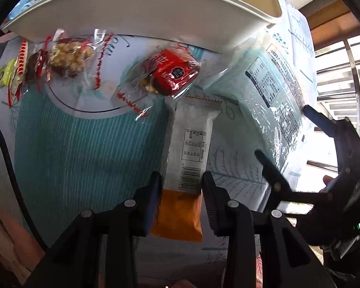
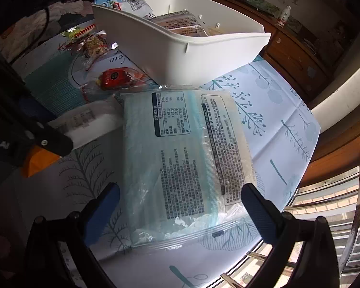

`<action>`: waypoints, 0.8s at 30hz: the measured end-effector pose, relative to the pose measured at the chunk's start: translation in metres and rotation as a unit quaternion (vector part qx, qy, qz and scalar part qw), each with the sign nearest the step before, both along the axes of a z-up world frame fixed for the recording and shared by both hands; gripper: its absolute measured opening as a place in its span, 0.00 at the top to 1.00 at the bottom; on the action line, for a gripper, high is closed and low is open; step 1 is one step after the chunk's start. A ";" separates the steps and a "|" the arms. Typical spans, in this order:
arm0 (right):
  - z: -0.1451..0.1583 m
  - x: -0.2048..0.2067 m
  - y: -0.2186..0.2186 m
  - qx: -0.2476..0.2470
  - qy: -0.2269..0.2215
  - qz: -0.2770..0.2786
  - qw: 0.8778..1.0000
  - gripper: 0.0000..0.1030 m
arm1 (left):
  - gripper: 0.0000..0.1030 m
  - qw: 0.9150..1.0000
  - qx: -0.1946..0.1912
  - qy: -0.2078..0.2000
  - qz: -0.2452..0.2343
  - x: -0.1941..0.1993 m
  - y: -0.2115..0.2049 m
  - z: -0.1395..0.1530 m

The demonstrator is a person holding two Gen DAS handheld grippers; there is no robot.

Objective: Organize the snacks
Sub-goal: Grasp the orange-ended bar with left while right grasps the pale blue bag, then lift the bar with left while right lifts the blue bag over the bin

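On the near counter, left tongs clench the white-and-orange snack bar for the bin beyond; right tongs gape astride the pale blue packet, ungripped.

matt white plastic bin; glossy clear-film pale blue packet.

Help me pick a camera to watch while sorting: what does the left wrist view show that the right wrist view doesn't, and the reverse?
Only the left wrist view shows the left gripper with its jaws shut on the white-and-orange bar.

Only the right wrist view shows inside the white bin, already holding packets, and the right gripper open astride the large pale blue packet.

Both show the bin, the blue packet, the red snack, the popcorn bag and the patterned tablecloth.
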State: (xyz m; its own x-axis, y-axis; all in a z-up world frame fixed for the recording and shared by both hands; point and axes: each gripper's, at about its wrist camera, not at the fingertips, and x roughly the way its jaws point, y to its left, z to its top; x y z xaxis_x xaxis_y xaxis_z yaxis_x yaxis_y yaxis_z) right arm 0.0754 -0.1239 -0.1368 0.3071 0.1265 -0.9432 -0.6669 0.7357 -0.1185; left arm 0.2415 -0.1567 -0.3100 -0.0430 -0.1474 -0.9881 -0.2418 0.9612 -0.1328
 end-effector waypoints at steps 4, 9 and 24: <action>-0.004 0.003 0.004 -0.014 -0.003 -0.017 1.000 0.20 | 0.68 1.000 -0.007 -0.004 0.001 -0.011 0.016 -0.001; 0.001 0.006 0.001 -0.014 -0.003 -0.044 0.999 0.39 | 0.68 1.000 -0.014 -0.008 -0.002 -0.025 0.024 0.004; 0.021 0.008 0.001 0.011 0.029 -0.145 0.989 0.74 | 0.69 1.000 -0.013 -0.026 0.005 -0.060 0.068 0.049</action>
